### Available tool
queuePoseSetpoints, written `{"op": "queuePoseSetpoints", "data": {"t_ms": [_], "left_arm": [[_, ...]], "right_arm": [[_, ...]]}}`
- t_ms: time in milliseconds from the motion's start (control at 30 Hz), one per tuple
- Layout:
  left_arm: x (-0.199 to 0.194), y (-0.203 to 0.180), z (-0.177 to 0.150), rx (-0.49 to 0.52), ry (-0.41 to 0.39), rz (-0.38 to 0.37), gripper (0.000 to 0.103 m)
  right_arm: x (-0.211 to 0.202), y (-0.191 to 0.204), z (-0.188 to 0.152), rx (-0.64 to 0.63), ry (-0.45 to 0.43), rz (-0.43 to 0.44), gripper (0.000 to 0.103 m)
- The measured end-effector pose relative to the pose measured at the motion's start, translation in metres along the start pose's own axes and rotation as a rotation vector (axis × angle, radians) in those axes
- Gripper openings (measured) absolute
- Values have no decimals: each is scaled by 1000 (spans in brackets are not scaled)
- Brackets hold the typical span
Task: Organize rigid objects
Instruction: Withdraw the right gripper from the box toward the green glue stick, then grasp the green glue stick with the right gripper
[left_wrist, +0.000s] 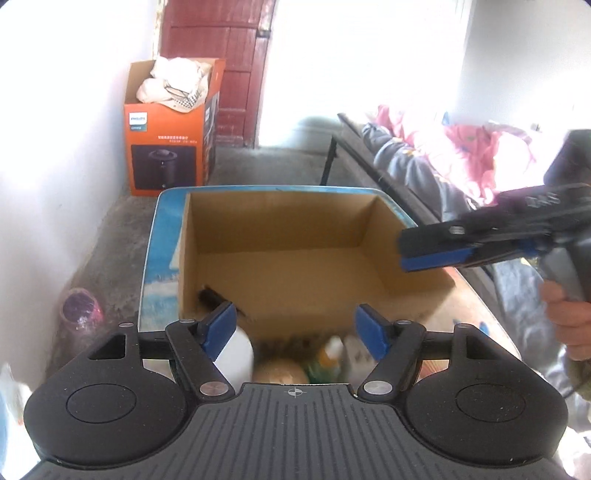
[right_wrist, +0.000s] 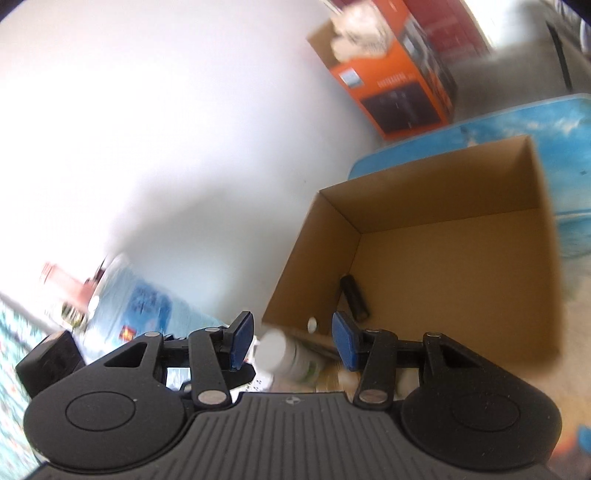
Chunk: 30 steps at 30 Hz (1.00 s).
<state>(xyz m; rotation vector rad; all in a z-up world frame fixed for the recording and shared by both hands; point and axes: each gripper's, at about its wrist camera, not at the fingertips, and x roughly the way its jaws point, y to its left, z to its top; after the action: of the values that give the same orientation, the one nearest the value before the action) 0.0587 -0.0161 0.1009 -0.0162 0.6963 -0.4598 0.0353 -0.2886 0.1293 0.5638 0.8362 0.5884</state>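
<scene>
An open cardboard box stands on a table with a blue beach print. A black cylinder and a small white round piece lie in its near left corner. Outside the box's near wall stand a white bottle, a round tan thing and a green and orange bottle. My left gripper hovers over these, open and holding nothing. My right gripper is open above a white-capped bottle, not touching it. In the left wrist view the right gripper reaches over the box's right wall, held by a hand.
An orange appliance box stuffed with white cloth stands on the floor by a red door. A bench with pink and grey bedding runs along the right. A purple thing lies on the floor at the left, near the white wall.
</scene>
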Motion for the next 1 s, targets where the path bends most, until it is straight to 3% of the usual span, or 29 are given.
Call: {"op": "queuePoseSetpoints", "data": {"t_ms": [133, 400, 633, 833, 1000], "left_arm": [[1, -14, -35, -8, 22, -6, 71], [22, -37, -87, 55, 113, 56, 66], [49, -22, -98, 22, 129, 49, 56], [69, -11, -101, -5, 127, 8, 54], [73, -7, -102, -22, 103, -35, 44]], "right_arm": [[-22, 6, -42, -60, -59, -48, 50], [20, -4, -99, -34, -35, -65, 43], [66, 4, -93, -82, 45, -47, 35], [95, -2, -88, -84, 111, -62, 35], [104, -6, -87, -82, 134, -75, 35]]}}
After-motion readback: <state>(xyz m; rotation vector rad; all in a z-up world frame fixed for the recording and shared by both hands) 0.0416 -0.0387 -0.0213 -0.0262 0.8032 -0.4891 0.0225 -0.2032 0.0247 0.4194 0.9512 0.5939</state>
